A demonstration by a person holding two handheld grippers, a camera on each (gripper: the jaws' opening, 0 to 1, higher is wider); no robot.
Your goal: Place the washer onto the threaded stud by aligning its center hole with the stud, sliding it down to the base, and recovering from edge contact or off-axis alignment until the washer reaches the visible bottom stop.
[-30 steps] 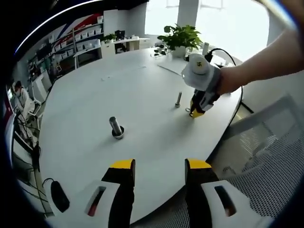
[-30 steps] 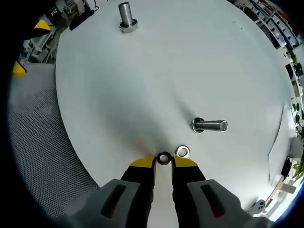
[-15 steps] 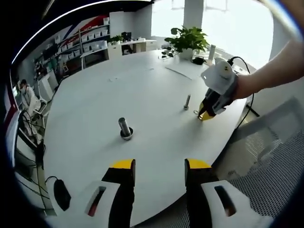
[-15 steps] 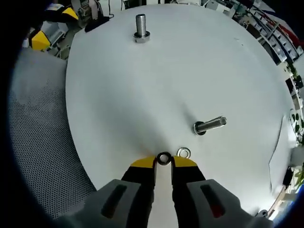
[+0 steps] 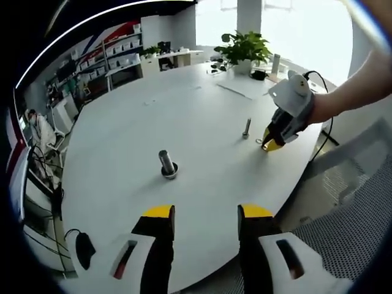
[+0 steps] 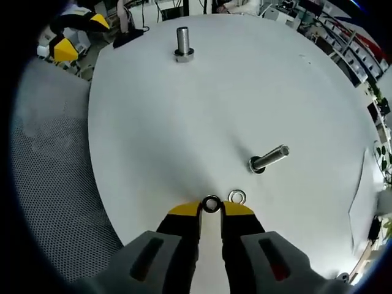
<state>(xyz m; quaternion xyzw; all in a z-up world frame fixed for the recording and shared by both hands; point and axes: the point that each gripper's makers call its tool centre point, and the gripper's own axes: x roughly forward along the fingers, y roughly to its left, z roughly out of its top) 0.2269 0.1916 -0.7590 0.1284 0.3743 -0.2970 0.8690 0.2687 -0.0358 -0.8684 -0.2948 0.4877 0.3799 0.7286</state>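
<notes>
R gripper (image 6: 211, 208) is down at the table (image 6: 184, 110) w/ jaws pinched on a washer (image 6: 211, 204), held flat by its rim so the hole stays clear for threading. A 2nd washer (image 6: 236, 196) lies loose just beside it. The slim stud (image 6: 268, 158) stands near, upright on its base; a thicker stud (image 6: 183, 43) stands well apart. L gripper (image 5: 202, 214) hovers off the near edge, jaws apart & empty, prob. kept clear. Next: lift, centre hole over stud tip.
</notes>
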